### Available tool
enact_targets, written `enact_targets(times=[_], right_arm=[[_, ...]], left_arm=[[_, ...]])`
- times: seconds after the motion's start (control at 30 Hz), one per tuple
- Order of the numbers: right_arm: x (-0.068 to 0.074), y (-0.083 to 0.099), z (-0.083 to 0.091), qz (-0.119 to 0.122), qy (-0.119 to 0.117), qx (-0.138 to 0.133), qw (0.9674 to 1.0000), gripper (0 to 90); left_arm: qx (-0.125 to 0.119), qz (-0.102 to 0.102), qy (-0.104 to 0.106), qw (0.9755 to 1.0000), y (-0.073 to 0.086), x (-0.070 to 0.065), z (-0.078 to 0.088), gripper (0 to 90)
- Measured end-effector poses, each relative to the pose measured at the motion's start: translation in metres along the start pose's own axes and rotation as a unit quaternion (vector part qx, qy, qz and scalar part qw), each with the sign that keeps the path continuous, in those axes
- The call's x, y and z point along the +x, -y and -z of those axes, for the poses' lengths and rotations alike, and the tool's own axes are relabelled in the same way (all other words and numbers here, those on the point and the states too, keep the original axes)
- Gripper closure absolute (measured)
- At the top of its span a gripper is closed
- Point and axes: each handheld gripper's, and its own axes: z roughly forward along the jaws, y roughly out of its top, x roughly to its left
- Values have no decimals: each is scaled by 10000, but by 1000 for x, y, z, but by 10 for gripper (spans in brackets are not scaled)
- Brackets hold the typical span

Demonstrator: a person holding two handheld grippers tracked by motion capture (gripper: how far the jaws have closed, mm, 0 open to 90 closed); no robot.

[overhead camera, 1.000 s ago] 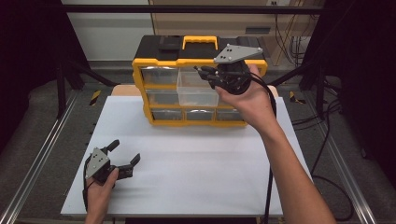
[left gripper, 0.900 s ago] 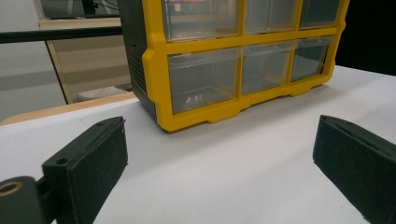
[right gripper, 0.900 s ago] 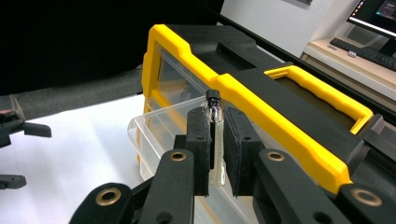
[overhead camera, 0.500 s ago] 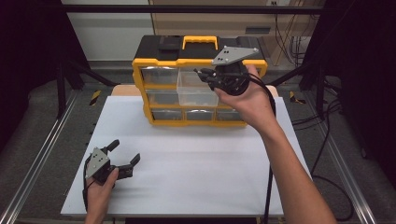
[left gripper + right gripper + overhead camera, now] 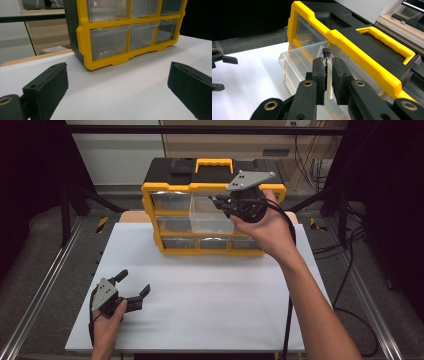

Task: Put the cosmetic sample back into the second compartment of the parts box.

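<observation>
Left gripper point(image 5: 131, 289): at 7 o'clock on the white table point(image 5: 210, 310), resting, jaws spread wide, gripping nothing.
Right gripper point(image 5: 220, 202): at 12 o'clock, clenched on a small glass vial point(image 5: 327, 72) with a black cap.
Vial: upright, above the pulled-out clear drawer point(image 5: 210, 217); contents too faint to tell.
Organizer point(image 5: 212, 175): yellow and black, at the table's far edge.

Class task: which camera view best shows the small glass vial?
The right gripper view: the vial, black-capped, stands clamped between the right gripper pads above the open drawer. In the high view it is too small to make out.
</observation>
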Motion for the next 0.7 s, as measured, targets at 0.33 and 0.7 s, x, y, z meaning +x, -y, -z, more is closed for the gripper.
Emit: enact_targets(times=[0.33,0.7], right_arm=[[1,0,-4,-6,-38,48,10000,809],[1,0,-6,-27,-66,75,9999,809]], left_arm=[[2,4,-3,10000,0,1,0,29],[4,3,-3,10000,0,1,0,29]])
